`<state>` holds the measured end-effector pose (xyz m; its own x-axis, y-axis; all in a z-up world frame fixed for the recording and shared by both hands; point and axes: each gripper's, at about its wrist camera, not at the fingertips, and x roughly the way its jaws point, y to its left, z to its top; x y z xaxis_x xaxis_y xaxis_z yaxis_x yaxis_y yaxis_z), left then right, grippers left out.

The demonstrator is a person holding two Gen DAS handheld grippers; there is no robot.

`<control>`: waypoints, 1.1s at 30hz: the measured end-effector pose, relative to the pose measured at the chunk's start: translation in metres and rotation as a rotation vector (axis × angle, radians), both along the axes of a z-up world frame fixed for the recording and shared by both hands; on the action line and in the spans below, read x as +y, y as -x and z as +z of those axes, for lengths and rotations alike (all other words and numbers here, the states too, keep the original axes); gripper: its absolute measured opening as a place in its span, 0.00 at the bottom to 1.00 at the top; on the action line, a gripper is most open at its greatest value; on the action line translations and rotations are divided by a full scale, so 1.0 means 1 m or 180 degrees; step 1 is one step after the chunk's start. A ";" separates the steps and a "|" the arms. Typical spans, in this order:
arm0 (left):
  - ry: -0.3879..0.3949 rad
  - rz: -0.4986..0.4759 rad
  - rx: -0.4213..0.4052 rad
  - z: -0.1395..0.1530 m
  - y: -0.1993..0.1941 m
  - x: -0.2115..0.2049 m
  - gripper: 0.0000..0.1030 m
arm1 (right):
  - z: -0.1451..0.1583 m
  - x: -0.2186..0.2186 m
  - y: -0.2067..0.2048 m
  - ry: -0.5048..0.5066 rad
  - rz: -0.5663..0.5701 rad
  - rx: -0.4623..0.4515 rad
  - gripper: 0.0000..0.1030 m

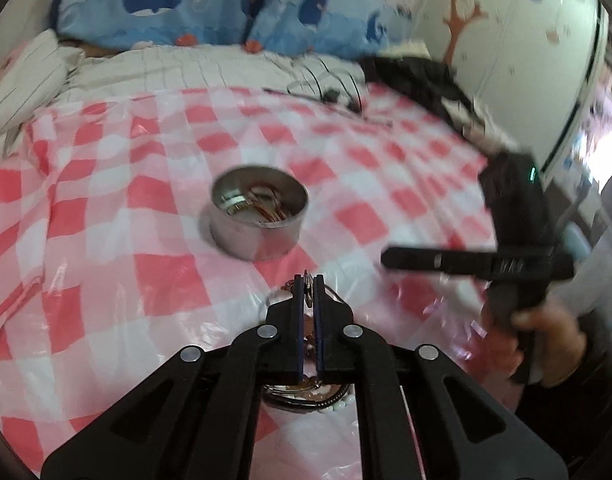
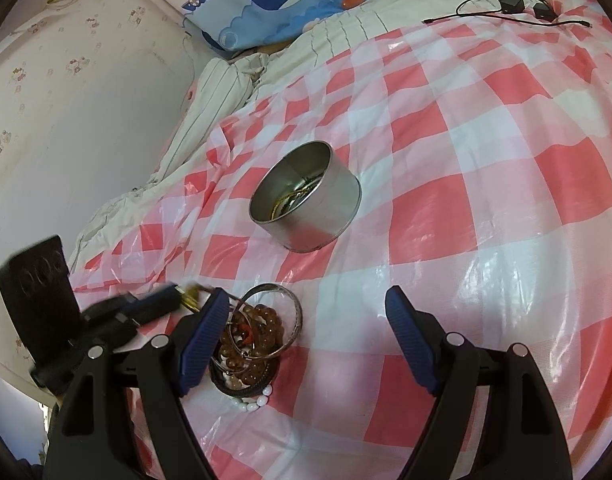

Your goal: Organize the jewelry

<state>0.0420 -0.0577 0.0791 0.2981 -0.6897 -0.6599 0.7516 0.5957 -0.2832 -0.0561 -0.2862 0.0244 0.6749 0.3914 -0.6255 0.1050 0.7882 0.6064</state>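
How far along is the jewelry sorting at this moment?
Partly done: the metal tin already holds a few chains and pieces. In hand: the left tool is shut on a small gold-coloured piece above the pile. Left: the pile of bangles and bead bracelets on the checked sheet. The right tool is open, empty.
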 end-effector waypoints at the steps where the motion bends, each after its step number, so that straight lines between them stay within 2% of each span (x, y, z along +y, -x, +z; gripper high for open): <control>1: 0.0042 0.0030 0.0015 0.001 -0.002 0.004 0.03 | 0.000 0.002 -0.001 0.0015 0.0035 -0.0008 0.75; 5: 0.0181 0.0226 0.0024 0.009 -0.012 0.019 0.03 | 0.004 0.024 -0.004 0.0148 0.0350 -0.0045 0.75; 9: 0.0207 0.0323 0.0020 0.011 -0.016 0.026 0.03 | -0.002 0.063 -0.008 0.0284 0.1001 0.0091 0.75; 12: 0.0182 0.0346 -0.0003 0.011 -0.017 0.026 0.03 | -0.010 0.083 -0.006 0.0366 0.1284 0.0207 0.75; 18: 0.0190 0.0384 -0.0011 0.011 -0.018 0.029 0.03 | -0.014 0.079 -0.007 0.0376 0.1135 0.0220 0.75; 21: 0.0193 0.0402 -0.0008 0.011 -0.018 0.030 0.03 | -0.005 0.080 -0.005 0.0592 0.1059 0.0094 0.75; 24: 0.0197 0.0405 -0.0008 0.011 -0.018 0.031 0.03 | 0.004 0.094 -0.007 0.0954 0.1095 -0.0079 0.74; 25: 0.0199 0.0405 -0.0003 0.011 -0.019 0.031 0.03 | 0.003 0.098 -0.009 0.1047 0.1106 -0.0104 0.72; 27: 0.0195 0.0405 -0.0005 0.011 -0.018 0.031 0.03 | -0.001 0.109 -0.014 0.1212 0.1184 -0.0095 0.51; 29: 0.0199 0.0404 -0.0002 0.011 -0.019 0.031 0.03 | -0.004 0.114 -0.016 0.1360 0.1169 -0.0083 0.45; 31: 0.0199 0.0402 -0.0001 0.011 -0.019 0.030 0.03 | -0.003 0.115 -0.017 0.1490 0.1119 -0.0104 0.32; 33: 0.0201 0.0405 0.0001 0.011 -0.019 0.031 0.03 | -0.002 0.112 -0.017 0.1404 0.1106 -0.0148 0.10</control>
